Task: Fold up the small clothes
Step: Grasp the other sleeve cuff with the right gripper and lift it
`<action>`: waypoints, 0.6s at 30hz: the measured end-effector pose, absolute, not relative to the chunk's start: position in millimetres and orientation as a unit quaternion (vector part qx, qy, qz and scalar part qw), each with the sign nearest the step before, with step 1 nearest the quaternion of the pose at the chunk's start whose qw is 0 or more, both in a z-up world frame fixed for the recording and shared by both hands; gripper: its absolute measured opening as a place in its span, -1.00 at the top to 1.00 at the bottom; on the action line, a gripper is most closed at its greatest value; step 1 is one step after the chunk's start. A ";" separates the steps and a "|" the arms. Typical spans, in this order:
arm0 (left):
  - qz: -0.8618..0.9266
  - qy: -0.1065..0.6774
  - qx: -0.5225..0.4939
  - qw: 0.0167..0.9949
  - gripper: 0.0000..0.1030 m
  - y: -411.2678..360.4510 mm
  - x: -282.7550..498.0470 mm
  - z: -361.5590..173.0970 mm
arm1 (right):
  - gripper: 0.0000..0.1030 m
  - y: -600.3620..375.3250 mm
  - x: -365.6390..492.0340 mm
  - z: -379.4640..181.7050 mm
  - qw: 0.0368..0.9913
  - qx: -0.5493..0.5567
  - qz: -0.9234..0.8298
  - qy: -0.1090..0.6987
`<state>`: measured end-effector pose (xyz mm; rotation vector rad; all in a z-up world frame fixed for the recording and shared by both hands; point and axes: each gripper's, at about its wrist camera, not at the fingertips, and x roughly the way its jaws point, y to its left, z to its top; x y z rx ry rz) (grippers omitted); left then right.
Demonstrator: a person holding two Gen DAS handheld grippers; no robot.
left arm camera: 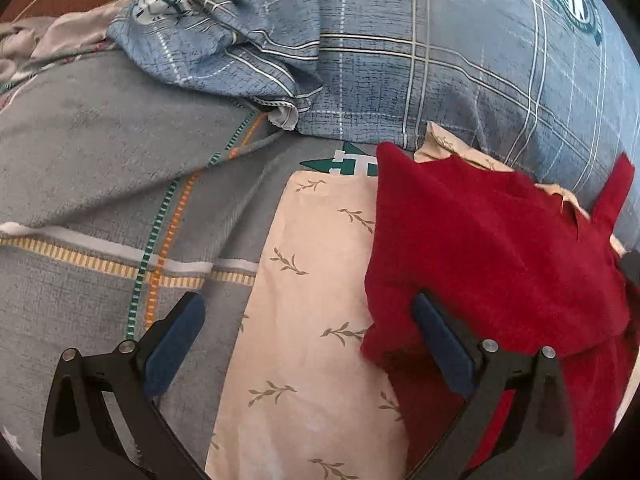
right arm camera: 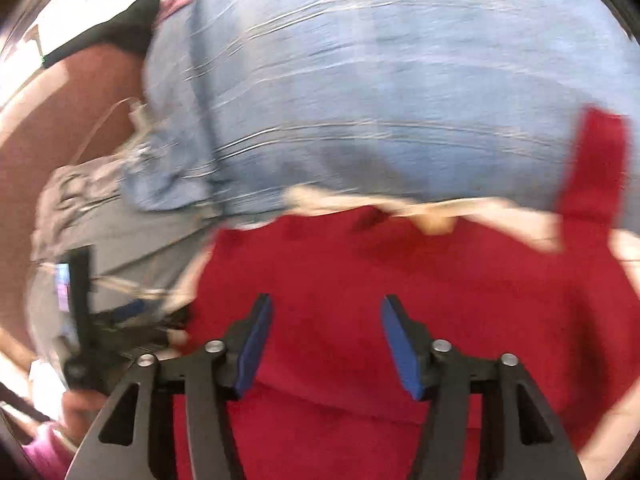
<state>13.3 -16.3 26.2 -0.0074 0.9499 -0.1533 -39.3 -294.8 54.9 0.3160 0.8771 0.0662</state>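
My right wrist view is smeared by motion, so seams and edges there are hard to read. I can make out the red garment (right arm camera: 400, 280) filling the frame from centre to 6 o'clock, a thin pale strip of cloth along its far edge, and blurred blue plaid bedding (right arm camera: 360, 80) from 11 to 2 o'clock. At 8 o'clock a dark device with a small lit screen (right arm camera: 74, 300) shows, too blurred to identify.

The right gripper (right arm camera: 326, 340) has its jaws apart with nothing pinched; red cloth lies under the gap. The left gripper (left arm camera: 308, 344) stands wide open over the cream leaf-print cloth (left arm camera: 304, 320), its right finger (left arm camera: 440, 344) overlapping the red garment's (left arm camera: 500, 260) near-left edge; whether it touches I cannot tell.

In the left view the red garment lies at 3 to 5 o'clock on the cream cloth, its lower right part cut off by the frame. Open grey plaid sheet (left arm camera: 100, 180) spreads from 8 to 10 o'clock; a rumpled blue pillowcase (left arm camera: 208, 48) crowds 11 to 12.
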 end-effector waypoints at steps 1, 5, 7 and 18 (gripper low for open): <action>-0.073 0.455 -0.005 0.887 -1.00 -15.8 13.0 26.9 | -0.14 -314.4 -43.0 49.9 0.887 0.142 -0.007 0.439; -0.070 0.433 -0.003 0.899 -1.00 -15.8 5.5 38.3 | -0.14 -363.6 -57.2 33.3 0.860 0.167 -0.082 0.474; -0.072 0.412 -0.004 0.908 -1.00 -14.3 -0.4 46.9 | -0.14 -377.0 -69.3 34.6 0.865 0.174 -0.107 0.458; -0.086 0.411 0.012 0.907 -1.00 -25.6 0.3 41.8 | 0.91 -380.2 -64.4 8.9 0.867 0.136 -0.124 0.462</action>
